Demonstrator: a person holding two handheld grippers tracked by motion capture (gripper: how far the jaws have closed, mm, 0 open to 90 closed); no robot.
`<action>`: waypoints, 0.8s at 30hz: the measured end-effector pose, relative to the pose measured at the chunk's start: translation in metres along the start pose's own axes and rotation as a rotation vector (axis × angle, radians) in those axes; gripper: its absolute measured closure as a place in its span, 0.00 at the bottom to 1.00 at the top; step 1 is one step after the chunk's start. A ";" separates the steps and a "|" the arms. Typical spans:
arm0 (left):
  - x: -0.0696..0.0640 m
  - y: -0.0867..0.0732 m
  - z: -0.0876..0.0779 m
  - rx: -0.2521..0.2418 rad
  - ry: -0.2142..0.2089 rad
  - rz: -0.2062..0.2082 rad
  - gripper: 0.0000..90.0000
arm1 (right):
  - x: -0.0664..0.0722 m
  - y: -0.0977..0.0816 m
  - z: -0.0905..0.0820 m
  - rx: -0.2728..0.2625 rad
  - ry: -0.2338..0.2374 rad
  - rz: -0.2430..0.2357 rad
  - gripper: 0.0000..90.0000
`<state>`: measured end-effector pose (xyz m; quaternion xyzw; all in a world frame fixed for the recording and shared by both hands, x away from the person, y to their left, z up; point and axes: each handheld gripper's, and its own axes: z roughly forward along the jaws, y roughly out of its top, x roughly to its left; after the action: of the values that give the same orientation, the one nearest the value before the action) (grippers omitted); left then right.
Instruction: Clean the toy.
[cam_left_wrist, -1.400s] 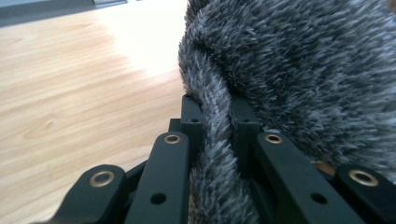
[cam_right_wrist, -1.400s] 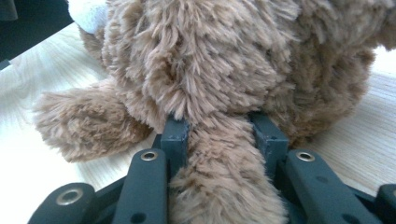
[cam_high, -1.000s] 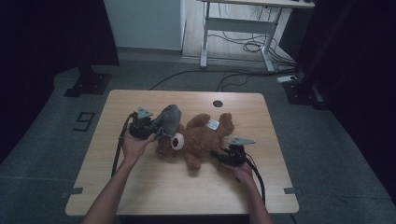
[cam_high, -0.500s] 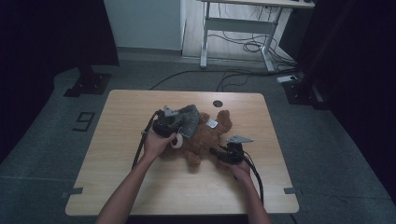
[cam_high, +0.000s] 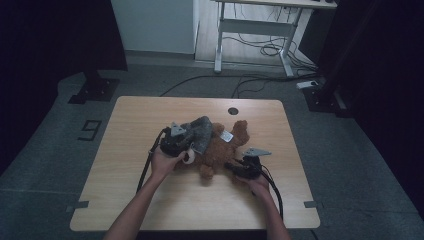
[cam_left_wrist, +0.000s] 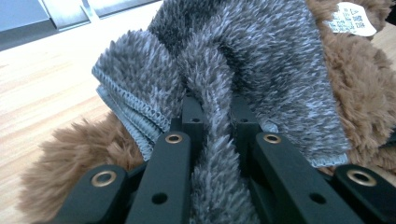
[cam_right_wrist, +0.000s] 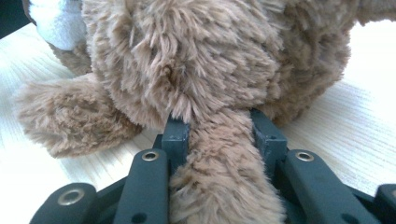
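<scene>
Moved: left hand-held gripper (cam_high: 187, 144) has carried the grey cloth (cam_high: 200, 134) rightward onto the teddy bear (cam_high: 220, 150).
Left gripper view: jaws pinch a cloth fold (cam_left_wrist: 212, 140); white tag (cam_left_wrist: 350, 18) visible.
Right gripper view: right hand-held gripper (cam_right_wrist: 217, 135) clamps a bear limb (cam_right_wrist: 224, 186).
High view: bear lies mid-worktop (cam_high: 150, 115).

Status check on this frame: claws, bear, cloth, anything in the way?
Left claw shut on grey cloth, over the teddy bear. Right claw shut on bear's limb. Nothing in the way.
</scene>
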<state>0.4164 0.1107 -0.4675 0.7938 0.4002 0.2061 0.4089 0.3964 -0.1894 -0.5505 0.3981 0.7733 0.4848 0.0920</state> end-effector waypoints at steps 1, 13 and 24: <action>-0.001 -0.001 -0.001 -0.003 -0.002 0.002 0.90 | 0.000 0.000 0.000 0.003 0.002 0.003 0.72; -0.013 -0.020 -0.012 -0.051 -0.020 0.023 0.90 | 0.003 0.002 -0.015 0.035 -0.011 -0.015 0.50; -0.017 -0.025 -0.017 -0.059 -0.027 0.021 0.90 | 0.023 0.033 -0.007 -0.041 -0.031 -0.005 0.33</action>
<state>0.3836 0.1138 -0.4780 0.7882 0.3800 0.2112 0.4356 0.3947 -0.1713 -0.5138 0.4017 0.7627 0.4941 0.1131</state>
